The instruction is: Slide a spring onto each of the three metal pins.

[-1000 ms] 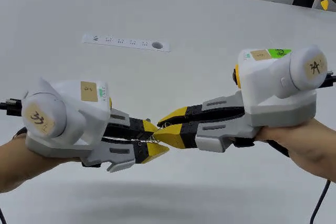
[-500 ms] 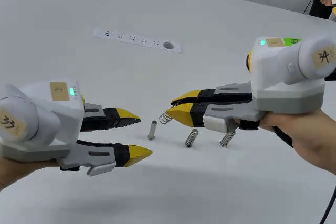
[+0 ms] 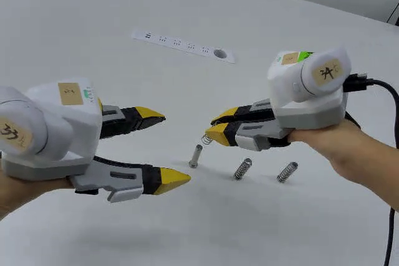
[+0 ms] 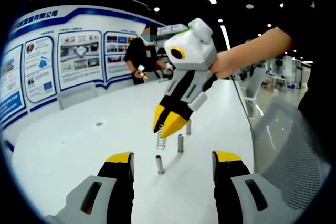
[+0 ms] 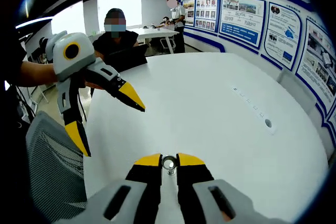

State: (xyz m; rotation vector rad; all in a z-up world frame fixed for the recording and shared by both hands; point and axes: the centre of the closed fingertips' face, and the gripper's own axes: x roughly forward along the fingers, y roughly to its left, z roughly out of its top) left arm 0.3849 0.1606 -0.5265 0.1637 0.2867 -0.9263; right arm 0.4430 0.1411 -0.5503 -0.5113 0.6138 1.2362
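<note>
The right gripper (image 3: 215,128) is clamped on the last spring (image 3: 206,138), which dangles from its tips just above the bare pin (image 3: 196,156). The left gripper (image 3: 174,147) hangs wide apart near that pin, holding nothing. The two sprung pins (image 3: 242,168) beside it are done, so one is left. A second ago both grippers met tip to tip at the spring, and the left has since let go and drawn back.

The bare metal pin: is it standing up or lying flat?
Standing up. The bare metal pin rises on end from the table, and the left gripper view shows it vertical too.
</note>
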